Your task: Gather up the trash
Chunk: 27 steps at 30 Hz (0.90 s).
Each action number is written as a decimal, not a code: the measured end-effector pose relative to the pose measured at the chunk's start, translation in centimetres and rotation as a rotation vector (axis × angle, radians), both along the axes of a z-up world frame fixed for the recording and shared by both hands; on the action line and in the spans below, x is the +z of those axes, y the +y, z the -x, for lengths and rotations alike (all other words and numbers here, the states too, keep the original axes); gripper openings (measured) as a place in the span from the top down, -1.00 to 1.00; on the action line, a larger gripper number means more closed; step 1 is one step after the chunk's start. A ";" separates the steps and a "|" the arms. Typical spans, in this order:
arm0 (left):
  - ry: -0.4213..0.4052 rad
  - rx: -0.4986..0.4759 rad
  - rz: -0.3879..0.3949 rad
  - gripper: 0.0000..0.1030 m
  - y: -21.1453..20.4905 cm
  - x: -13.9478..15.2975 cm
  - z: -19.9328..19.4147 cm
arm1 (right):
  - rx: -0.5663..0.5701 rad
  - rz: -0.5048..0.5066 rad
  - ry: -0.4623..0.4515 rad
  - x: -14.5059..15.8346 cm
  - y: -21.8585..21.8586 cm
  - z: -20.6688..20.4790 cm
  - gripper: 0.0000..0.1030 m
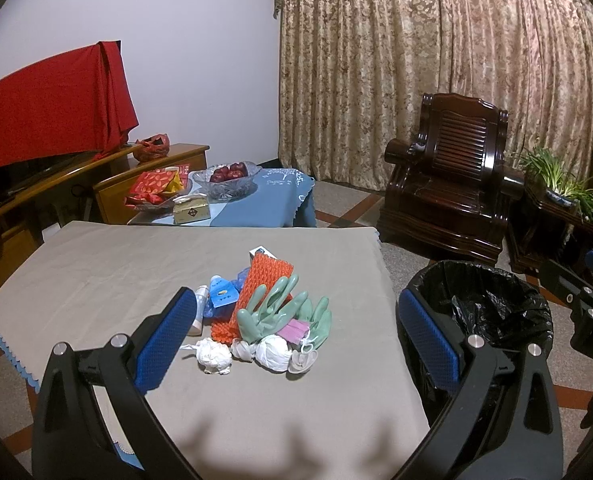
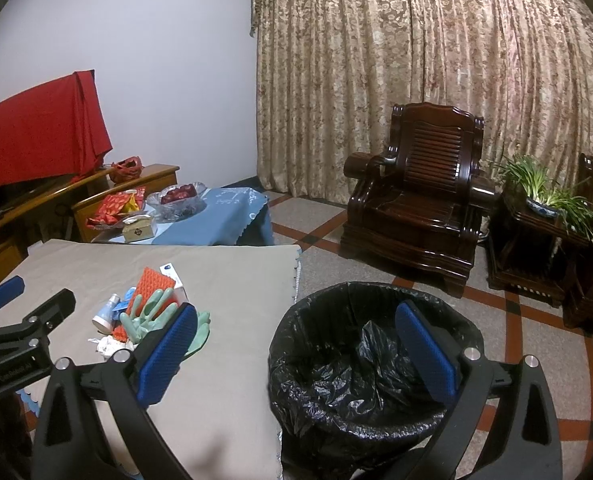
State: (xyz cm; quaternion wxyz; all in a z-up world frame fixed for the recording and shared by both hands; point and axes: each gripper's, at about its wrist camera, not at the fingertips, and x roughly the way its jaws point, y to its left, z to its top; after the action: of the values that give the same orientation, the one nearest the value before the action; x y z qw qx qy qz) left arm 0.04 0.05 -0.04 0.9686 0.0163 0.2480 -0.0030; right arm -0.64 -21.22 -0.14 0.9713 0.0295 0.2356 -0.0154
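Note:
A heap of trash lies in the middle of the grey-clothed table [image 1: 96, 264]: green rubber gloves [image 1: 272, 312], an orange foam net [image 1: 256, 288], crumpled white tissues [image 1: 216, 356], a pink face mask [image 1: 292, 329], a small white bottle [image 1: 199, 312] and a blue wrapper [image 1: 221, 294]. My left gripper [image 1: 296, 332] hovers open above the heap, nothing between its blue pads. My right gripper [image 2: 296, 344] stands open over the rim of the black-lined trash bin [image 2: 360, 364], right of the table. The gloves [image 2: 152, 316] and net [image 2: 152, 280] show left of its left finger.
The bin [image 1: 480, 308] stands on the tiled floor at the table's right edge. Behind the table a blue-clothed low table [image 1: 264, 200] carries a glass fruit bowl [image 1: 228, 178] and a tissue box [image 1: 190, 209]. A dark wooden armchair [image 1: 448, 192] and a potted plant [image 1: 556, 176] stand at the right.

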 end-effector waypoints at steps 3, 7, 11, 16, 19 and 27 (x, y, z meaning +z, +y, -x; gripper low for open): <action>-0.001 0.000 0.000 -0.90 0.0 0.0 0.0 | -0.001 -0.001 -0.002 -0.3 -0.3 0.2 -0.89; -0.001 0.000 0.000 -0.90 0.0 0.0 0.0 | -0.001 -0.001 -0.003 -0.2 -0.3 0.2 -0.88; -0.002 -0.001 0.000 -0.90 0.0 0.0 0.0 | -0.002 0.000 -0.003 -0.3 -0.2 0.2 -0.89; -0.002 0.000 0.000 -0.90 0.0 0.0 0.0 | -0.001 -0.001 -0.001 -0.3 -0.3 0.2 -0.89; -0.001 0.000 0.000 -0.90 0.0 0.0 0.0 | 0.000 -0.003 0.000 -0.5 -0.3 0.3 -0.89; -0.001 0.000 0.000 -0.90 0.0 0.0 0.0 | -0.002 -0.003 0.001 -0.6 -0.2 0.3 -0.88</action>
State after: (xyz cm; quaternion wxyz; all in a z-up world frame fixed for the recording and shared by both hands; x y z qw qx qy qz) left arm 0.01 0.05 -0.04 0.9688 0.0164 0.2474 -0.0030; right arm -0.94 -21.45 -0.71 0.9711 0.0313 0.2359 -0.0161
